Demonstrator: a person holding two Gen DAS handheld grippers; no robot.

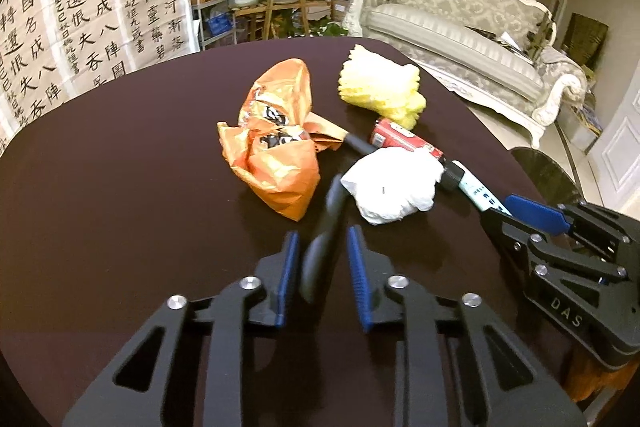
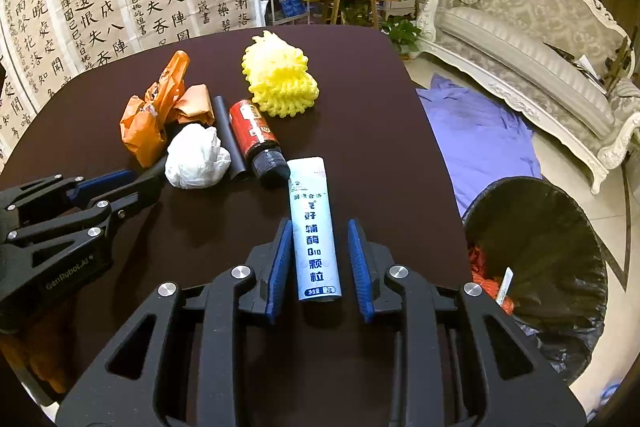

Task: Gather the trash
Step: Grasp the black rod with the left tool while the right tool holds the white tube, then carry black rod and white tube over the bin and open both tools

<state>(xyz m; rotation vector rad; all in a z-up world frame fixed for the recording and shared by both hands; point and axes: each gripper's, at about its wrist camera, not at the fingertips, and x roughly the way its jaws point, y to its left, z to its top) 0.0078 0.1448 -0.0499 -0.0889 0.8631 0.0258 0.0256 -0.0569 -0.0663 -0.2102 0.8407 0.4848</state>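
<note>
Trash lies on a dark round table [image 2: 360,131]: an orange plastic bag [image 2: 148,119], a white crumpled tissue [image 2: 196,159], a black strip [image 2: 230,139], a red bottle with a black cap [image 2: 256,139], a yellow foam net [image 2: 280,83] and a pale blue sachet [image 2: 316,227]. My right gripper [image 2: 318,263] is open, its blue pads on either side of the sachet without touching it. My left gripper [image 1: 322,263] is open around a blurred dark strip [image 1: 324,235], near the tissue [image 1: 392,187] and the orange bag [image 1: 276,143].
A trash bin with a black liner [image 2: 540,251] stands on the floor right of the table, with some trash inside. A purple cloth [image 2: 480,131] lies on the floor. An ornate sofa [image 2: 540,39] is behind it. Plant stands and calligraphy sheets are at the back.
</note>
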